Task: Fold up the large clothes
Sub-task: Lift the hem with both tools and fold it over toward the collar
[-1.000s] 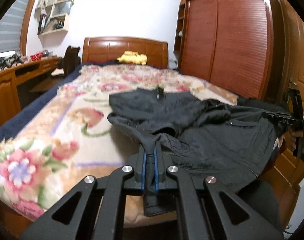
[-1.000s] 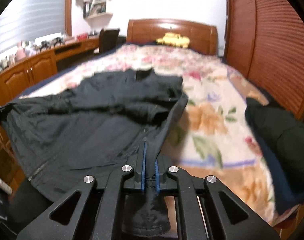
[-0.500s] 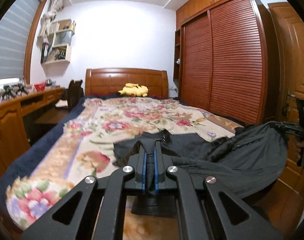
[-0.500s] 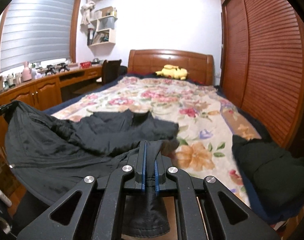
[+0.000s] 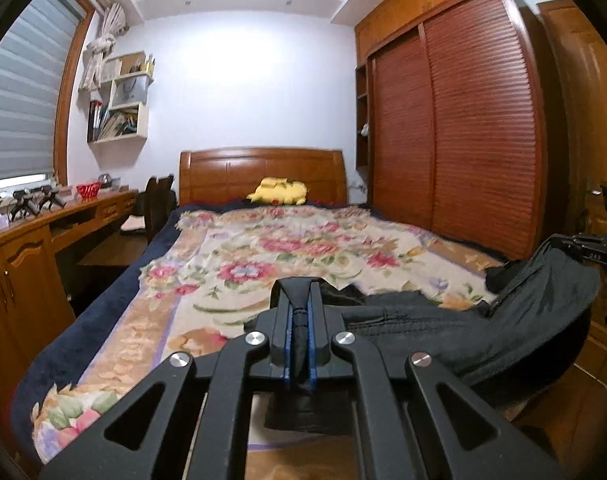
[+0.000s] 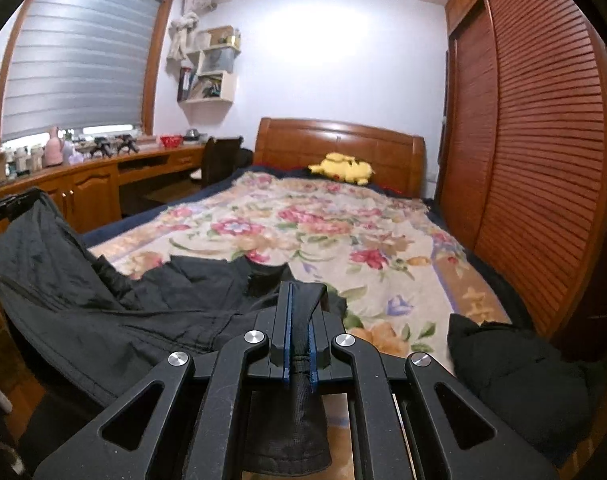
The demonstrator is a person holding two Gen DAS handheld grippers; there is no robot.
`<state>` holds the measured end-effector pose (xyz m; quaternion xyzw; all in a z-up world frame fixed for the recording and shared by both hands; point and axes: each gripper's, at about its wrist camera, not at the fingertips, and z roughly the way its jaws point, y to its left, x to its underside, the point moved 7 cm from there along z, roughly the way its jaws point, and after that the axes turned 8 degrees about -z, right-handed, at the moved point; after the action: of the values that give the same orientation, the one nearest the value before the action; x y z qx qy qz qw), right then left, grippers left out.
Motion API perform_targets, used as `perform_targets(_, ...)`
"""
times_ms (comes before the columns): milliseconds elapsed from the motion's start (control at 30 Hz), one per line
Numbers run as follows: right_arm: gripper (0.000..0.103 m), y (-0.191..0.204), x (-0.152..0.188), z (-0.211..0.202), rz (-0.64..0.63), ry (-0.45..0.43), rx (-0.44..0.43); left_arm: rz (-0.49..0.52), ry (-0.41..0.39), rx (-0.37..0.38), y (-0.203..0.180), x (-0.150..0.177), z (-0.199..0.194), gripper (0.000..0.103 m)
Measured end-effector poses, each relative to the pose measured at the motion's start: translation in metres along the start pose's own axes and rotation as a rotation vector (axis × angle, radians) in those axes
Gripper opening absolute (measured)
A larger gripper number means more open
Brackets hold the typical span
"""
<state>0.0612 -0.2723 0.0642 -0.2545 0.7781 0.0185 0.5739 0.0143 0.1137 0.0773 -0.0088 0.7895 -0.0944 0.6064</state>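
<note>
A large black fabric jacket [image 5: 483, 332] is pinched by both the left gripper [image 5: 299, 316] and right gripper [image 6: 299, 316] (jaws clamped narrow), with the floral bedspread [image 6: 343, 224] at 12 o'clock

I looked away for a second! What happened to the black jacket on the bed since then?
Both grippers, left gripper and right gripper, lifted and pulled back toward the foot of the bed, dragging the black jacket off the floral blanket so it now hangs between them. Unchanged: both jaws clamped on the fabric, the yellow plush at the headboard.
</note>
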Motion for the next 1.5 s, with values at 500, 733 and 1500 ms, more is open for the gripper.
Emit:
perform_targets(500,0.004,-0.004,0.068,0.164,0.003,0.212,0.003,-0.021,0.16,-0.071,0.044,0.07,0.124,0.003)
perform_targets(733,0.004,-0.003,0.098,0.228,0.016,0.287,-0.028,-0.03,0.232,-0.096,0.064,0.093,0.173,0.003)
perform_targets(1500,0.004,-0.076,0.051,0.382,0.058,0.262,0.039,0.03,0.264,-0.201,0.082,0.05,0.341,0.005)
